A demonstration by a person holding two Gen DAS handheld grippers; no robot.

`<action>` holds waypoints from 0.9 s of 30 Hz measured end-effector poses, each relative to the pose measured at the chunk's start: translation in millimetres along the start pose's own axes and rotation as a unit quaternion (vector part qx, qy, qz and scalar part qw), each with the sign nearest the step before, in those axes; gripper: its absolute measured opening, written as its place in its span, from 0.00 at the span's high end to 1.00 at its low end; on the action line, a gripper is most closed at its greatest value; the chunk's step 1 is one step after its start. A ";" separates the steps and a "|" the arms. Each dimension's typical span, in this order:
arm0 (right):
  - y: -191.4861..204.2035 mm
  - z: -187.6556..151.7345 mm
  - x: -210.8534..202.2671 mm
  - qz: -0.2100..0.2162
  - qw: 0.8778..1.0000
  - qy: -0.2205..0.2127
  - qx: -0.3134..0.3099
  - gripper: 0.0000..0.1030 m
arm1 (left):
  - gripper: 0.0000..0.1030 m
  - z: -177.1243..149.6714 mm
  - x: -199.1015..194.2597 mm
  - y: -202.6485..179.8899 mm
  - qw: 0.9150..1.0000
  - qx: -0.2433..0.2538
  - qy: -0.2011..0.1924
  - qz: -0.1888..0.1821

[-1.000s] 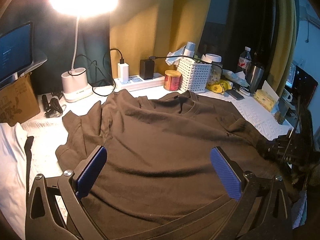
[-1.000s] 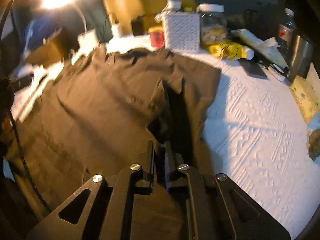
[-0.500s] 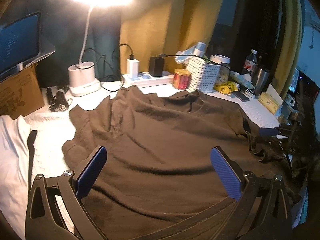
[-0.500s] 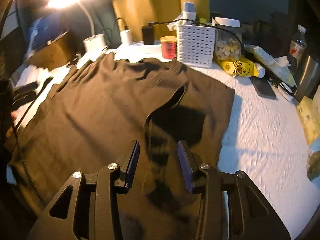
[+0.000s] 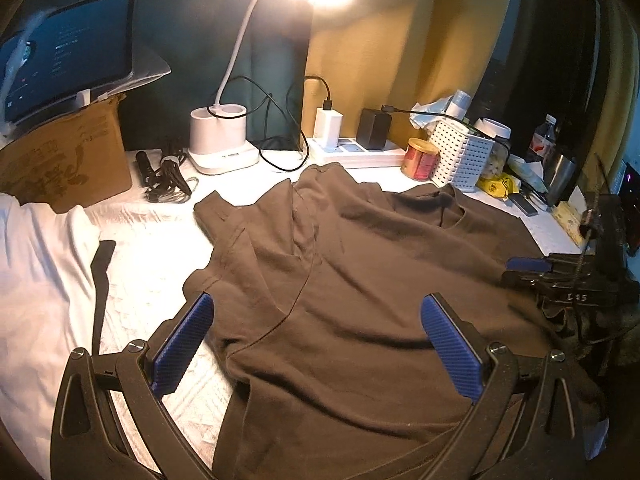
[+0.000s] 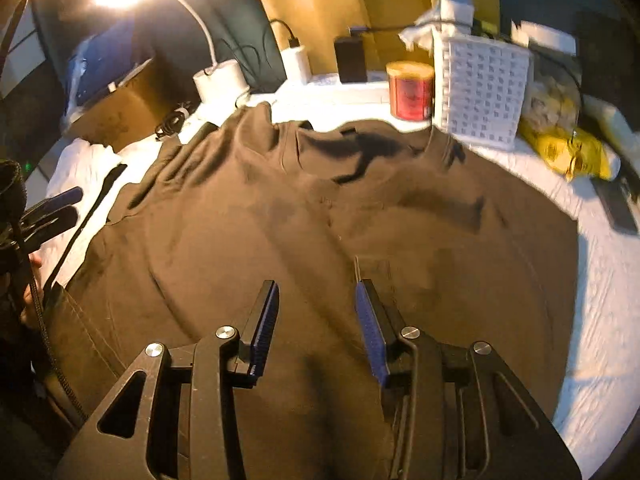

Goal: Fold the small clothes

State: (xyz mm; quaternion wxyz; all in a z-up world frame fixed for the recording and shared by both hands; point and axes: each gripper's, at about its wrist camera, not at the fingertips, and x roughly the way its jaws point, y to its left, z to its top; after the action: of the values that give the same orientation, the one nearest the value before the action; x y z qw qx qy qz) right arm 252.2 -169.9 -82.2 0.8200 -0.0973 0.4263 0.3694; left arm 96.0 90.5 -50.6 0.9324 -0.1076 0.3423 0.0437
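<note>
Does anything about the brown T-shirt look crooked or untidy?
Yes. The brown cotton T-shirt lies wrinkled on the white bedspread; its sleeve near the white lamp base is bunched and folded over.

Ahead of the left claw (image 5: pixel 316 344), the brown T-shirt (image 5: pixel 360 280) lies flat, leaving open passage above it. Beyond its collar a row of obstacles stands: lamp base (image 5: pixel 218 144), power strip (image 5: pixel 356 152), red candle jar (image 5: pixel 420 159), white basket (image 5: pixel 460 156). To its left, bare white bench cover (image 5: pixel 152 240), then a cardboard box (image 5: pixel 64 164).
</note>
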 end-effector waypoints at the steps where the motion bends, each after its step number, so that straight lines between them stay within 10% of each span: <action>1: -2.5 1.1 -4.7 -0.006 1.000 -0.005 0.001 0.59 | 0.01 0.8 1.1 -1.0 1.000 0.001 0.000 -0.001; 10: -102.6 8.5 -36.4 -0.128 0.988 -0.025 0.086 0.59 | 0.01 5.4 18.6 -15.3 1.000 0.018 0.014 -0.005; 19: -163.0 8.4 -9.1 -0.140 0.983 0.008 0.119 0.59 | 0.01 12.9 35.7 -18.5 0.999 0.018 0.027 0.018; 21: -160.5 11.1 -6.2 -0.120 0.987 -0.003 0.107 0.67 | 0.01 15.1 38.6 -15.6 0.999 0.018 0.031 0.026; 22: -157.2 13.2 -2.5 -0.112 0.989 -0.001 0.095 0.93 | 0.01 16.1 39.9 -13.5 0.999 0.019 0.032 0.031; 27: -159.8 25.4 -4.0 -0.153 0.985 -0.026 0.071 0.94 | 0.01 22.7 43.8 2.9 0.998 0.016 0.034 0.058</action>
State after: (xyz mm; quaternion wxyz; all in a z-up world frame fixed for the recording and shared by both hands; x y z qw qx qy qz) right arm 376.8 -273.1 -88.3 0.8825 -0.0928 0.4098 0.2111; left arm 143.2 98.9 -62.7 0.9177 -0.0742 0.3800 0.0885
